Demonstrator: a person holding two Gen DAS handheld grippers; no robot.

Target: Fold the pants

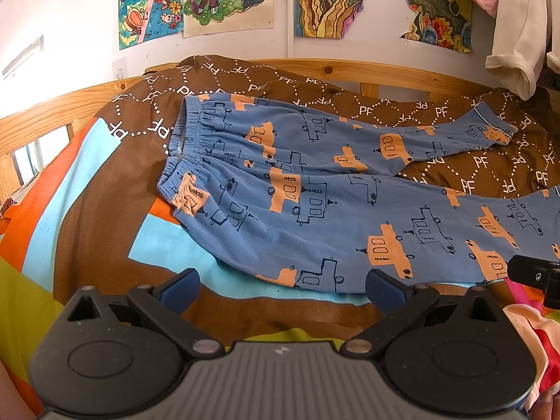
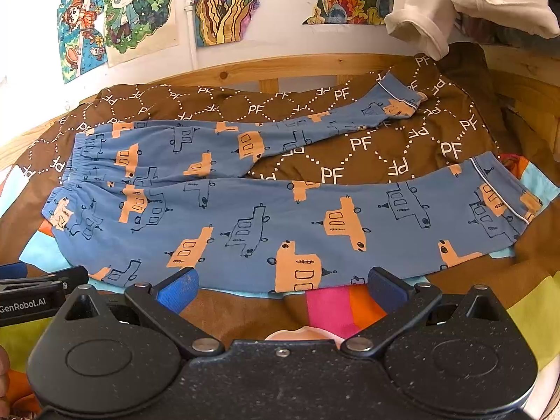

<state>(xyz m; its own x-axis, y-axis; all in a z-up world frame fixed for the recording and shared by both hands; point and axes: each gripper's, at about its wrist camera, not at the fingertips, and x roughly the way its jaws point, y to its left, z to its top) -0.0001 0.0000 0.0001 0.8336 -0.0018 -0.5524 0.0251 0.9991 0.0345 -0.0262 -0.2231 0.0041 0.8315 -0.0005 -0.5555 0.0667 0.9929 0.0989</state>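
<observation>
Blue pants [image 1: 315, 189] [image 2: 245, 206] printed with orange and outlined cars lie flat on the bed, waistband at the left, both legs stretched to the right and spread apart. My left gripper [image 1: 281, 288] stands open just short of the near leg's front edge, close to the waist end. My right gripper [image 2: 281, 288] is open as well, at the front edge of the near leg around its middle. Neither holds any cloth. The far leg's cuff [image 2: 399, 99] lies at the back right.
A brown quilt with white "PF" lettering [image 2: 360, 143] and coloured blocks covers the bed. A wooden bed rail [image 1: 350, 70] runs along the back below a wall of posters. A white garment [image 2: 455, 3] hangs at the upper right.
</observation>
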